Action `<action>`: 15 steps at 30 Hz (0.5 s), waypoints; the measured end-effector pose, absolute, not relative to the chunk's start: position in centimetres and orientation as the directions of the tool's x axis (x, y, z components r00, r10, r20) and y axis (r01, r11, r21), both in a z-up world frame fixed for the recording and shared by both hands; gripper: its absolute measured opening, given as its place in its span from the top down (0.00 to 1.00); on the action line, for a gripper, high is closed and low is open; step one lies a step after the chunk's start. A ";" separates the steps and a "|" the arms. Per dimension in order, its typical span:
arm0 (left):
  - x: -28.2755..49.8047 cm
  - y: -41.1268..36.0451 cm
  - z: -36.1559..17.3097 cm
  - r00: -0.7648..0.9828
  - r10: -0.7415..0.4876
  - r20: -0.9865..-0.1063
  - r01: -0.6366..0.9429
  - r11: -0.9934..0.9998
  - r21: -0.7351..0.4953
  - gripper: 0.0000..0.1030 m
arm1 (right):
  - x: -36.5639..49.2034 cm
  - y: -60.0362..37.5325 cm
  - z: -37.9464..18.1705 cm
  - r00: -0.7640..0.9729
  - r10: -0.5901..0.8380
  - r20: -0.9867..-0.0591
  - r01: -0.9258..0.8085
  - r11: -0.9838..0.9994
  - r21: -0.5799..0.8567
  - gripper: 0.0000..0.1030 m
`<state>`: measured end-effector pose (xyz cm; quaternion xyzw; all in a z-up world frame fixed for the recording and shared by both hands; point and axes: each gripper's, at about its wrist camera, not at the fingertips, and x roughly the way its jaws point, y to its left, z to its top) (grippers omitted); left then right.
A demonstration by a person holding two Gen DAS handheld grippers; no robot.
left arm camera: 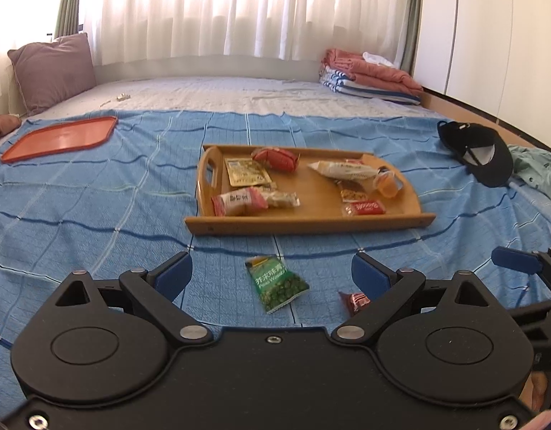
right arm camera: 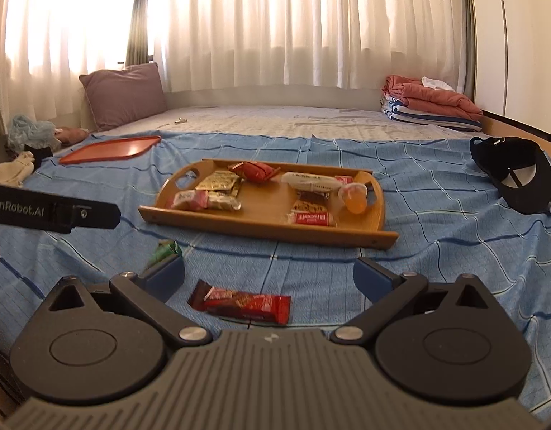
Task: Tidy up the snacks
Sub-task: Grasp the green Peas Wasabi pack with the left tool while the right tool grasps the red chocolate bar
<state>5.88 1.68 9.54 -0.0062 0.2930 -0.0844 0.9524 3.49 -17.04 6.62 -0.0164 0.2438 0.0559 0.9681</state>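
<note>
A wooden tray (left arm camera: 311, 220) (right arm camera: 261, 227) lies on the blue bedspread and holds several snack packets and an orange jelly cup (left arm camera: 387, 183) (right arm camera: 355, 197). In front of it lies a green pea packet (left arm camera: 277, 283), flat between the wide blue pads of my left gripper (left arm camera: 271, 274), which is open and not touching it. A red snack bar (right arm camera: 245, 304) (left arm camera: 356, 301) lies to its right, between the spread pads of my right gripper (right arm camera: 270, 277), also open and clear of it. The pea packet's corner (right arm camera: 164, 251) shows behind the right gripper's left pad.
An orange tray (left arm camera: 60, 138) (right arm camera: 110, 150) sits at the far left. A black cap (left arm camera: 479, 152) (right arm camera: 512, 175) lies at the right. A purple pillow (left arm camera: 53, 71) and folded bedding (left arm camera: 372, 75) are at the back. Clothes lie at the left edge (right arm camera: 20, 165).
</note>
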 end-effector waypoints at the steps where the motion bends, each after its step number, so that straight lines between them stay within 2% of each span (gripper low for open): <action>1: 6.2 1.6 9.1 0.811 -0.166 -0.561 0.158 0.985 -0.063 0.07 | 3.5 -16.9 6.2 0.875 0.095 -0.474 -0.115 0.993 -0.013 0.00; 15: 10.8 0.5 4.2 0.771 -0.180 -0.610 0.155 0.983 -0.095 0.07 | 5.5 -15.0 1.9 0.845 0.073 -0.530 -0.111 0.993 -0.042 0.00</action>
